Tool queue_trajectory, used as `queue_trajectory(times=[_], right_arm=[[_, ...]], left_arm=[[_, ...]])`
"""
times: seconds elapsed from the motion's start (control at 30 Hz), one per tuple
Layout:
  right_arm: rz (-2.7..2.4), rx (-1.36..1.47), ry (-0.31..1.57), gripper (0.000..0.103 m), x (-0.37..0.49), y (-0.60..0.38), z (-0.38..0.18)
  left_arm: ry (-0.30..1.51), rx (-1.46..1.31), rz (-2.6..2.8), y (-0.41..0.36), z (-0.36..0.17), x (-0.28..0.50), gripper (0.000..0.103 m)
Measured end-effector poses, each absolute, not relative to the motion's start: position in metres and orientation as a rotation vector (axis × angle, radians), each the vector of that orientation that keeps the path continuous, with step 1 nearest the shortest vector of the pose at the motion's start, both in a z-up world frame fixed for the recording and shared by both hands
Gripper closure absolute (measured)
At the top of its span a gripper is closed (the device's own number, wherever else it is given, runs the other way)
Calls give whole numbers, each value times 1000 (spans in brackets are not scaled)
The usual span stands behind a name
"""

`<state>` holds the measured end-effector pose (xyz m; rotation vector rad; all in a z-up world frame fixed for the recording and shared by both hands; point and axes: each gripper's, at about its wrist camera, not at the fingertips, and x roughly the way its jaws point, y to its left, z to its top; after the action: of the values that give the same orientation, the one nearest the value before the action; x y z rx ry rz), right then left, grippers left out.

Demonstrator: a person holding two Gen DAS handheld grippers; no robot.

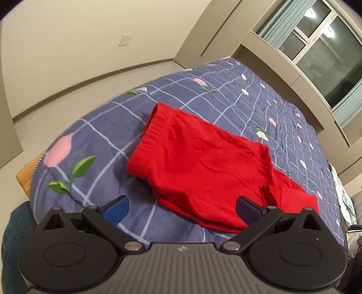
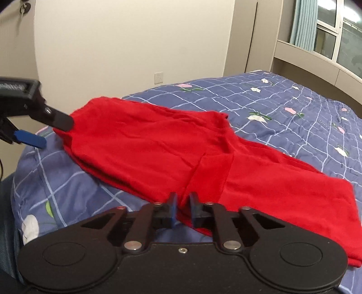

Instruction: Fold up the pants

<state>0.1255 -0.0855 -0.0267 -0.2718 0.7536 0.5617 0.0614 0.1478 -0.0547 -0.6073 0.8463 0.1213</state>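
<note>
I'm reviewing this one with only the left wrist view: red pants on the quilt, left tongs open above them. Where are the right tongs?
Observer: The right tongs are at the near edge of the red pants, closed narrowly on a fold of the cloth.
Operator: How do the left tongs look from that side?
Observer: The left tongs are open at the pants' left end. One finger's tip is at the cloth edge and the blue-padded one is over the quilt. I cannot tell if they touch.
Operator: Anything else I'm missing?
Observer: Keys hang from a lock at the top left.
</note>
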Motion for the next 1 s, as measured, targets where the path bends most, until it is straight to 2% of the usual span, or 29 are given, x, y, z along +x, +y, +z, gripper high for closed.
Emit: queue_trajectory(times=[0.07, 0.1, 0.17, 0.27, 0.33, 0.47, 0.53, 0.6, 0.67, 0.8, 0.83, 0.87, 0.9, 0.97, 1.0], right_arm=[[572, -240, 734, 64, 124, -89, -20], [573, -228, 720, 60, 124, -91, -16], [552, -205, 686, 41, 125, -99, -8], [473, -172, 659, 33, 135, -112, -4], [386, -168, 668, 31, 147, -119, -8], [266, -186, 714, 29, 166, -126, -26], [245, -188, 754, 29, 172, -127, -38], [233, -189, 773, 28, 173, -128, -49], [221, -177, 763, 23, 172, -131, -52], [188, -157, 755, 14, 171, -135, -57], [183, -155, 752, 12, 170, -136, -58], [178, -153, 749, 11, 170, -135, -59], [174, -150, 748, 10, 170, -136, -60], [167, -155, 746, 10, 169, -135, -59], [167, -160, 741, 10, 168, -134, -56]], left_arm=[[855, -623, 126, 148, -60, 64, 1], [853, -638, 128, 149, -62, 66, 1], [843, -667, 133, 152, -66, 66, 1], [811, -708, 127, 157, -70, 65, 2], [793, -725, 123, 161, -72, 64, 5], [766, -760, 110, 164, -74, 65, 24], [769, -774, 122, 164, -76, 66, 27], [778, -786, 127, 162, -80, 68, 27], [789, -781, 129, 158, -83, 71, 21], [790, -758, 137, 152, -82, 75, 19], [788, -757, 145, 152, -81, 74, 25], [782, -752, 169, 151, -80, 73, 37], [781, -748, 191, 151, -80, 73, 43], [786, -758, 208, 154, -81, 73, 62], [782, -768, 222, 155, -81, 72, 66]])
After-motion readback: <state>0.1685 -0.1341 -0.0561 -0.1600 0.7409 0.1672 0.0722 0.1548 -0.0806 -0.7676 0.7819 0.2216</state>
